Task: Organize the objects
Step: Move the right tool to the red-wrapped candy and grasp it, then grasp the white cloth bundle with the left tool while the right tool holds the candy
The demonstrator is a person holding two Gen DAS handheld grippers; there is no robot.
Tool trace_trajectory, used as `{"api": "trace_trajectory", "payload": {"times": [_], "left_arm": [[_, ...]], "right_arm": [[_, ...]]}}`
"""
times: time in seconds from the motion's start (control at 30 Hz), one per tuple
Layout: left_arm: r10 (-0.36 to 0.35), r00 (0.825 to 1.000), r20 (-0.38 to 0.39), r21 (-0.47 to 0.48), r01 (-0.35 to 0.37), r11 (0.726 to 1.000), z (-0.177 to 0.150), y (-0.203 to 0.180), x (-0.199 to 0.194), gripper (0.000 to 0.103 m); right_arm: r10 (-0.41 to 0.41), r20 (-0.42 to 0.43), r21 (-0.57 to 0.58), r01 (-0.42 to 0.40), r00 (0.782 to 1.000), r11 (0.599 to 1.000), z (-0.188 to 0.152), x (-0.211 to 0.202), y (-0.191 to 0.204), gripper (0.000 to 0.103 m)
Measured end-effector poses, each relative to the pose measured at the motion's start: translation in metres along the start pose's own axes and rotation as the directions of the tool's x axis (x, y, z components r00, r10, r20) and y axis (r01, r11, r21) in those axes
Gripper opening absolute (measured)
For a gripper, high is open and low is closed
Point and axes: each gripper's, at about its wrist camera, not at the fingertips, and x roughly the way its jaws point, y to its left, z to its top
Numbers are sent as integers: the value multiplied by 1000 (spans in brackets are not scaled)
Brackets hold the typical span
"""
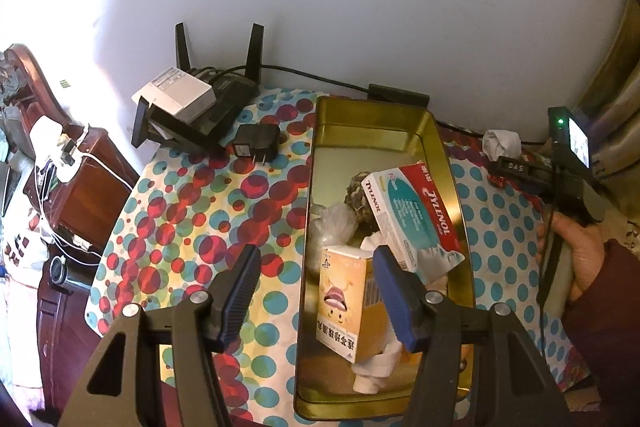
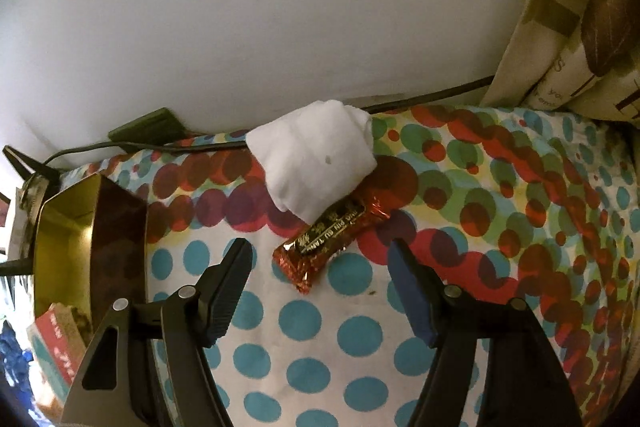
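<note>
Left fingers: spread wide, empty, above the gold tin.
Right fingers: spread wide, empty.
Snack bar: on table at 12 o'clock, under white cloth.

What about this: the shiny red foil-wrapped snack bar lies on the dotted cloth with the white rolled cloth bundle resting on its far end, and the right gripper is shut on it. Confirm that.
Not quite. In the right wrist view the right gripper is open, its jaws apart, holding nothing. The rest stands: the shiny red foil-wrapped snack bar lies on the dotted cloth with the white rolled cloth bundle on its far end.
</note>
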Motion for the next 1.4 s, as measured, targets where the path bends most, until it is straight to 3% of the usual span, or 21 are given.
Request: {"api": "trace_trajectory", "payload": {"times": [0.13, 0.33, 0.5, 0.67, 0.97, 1.4], "left_arm": [[0, 1000, -3, 0, 0, 1000, 3, 1, 2, 60], [0, 1000, -11, -9, 0, 1000, 6, 2, 6, 60], [-8, 1000, -11, -14, 7, 1000, 11, 1, 10, 60], [-28, 999, -21, -7, 28, 1000, 16, -7, 17, 60], [-19, 1000, -12, 86, 20, 996, 28, -45, 24, 60], [-113, 993, -26, 200, 116, 973, 68, -144, 51, 60]], "right_arm": [[-38, 1, 27, 38, 999, 999, 1, 7, 1, 68], [-88, 12, 16, 88, 996, 996, -1, 10, 5, 55], [-114, 26, -19, 114, 993, 993, -7, 7, 3, 35], [-90, 26, -64, 91, 996, 994, -13, 3, -6, 26], [-4, 18, -67, 6, 1000, 998, -32, -11, -36, 25], [71, 32, -63, -69, 997, 996, -67, -62, -103, 25]]}}
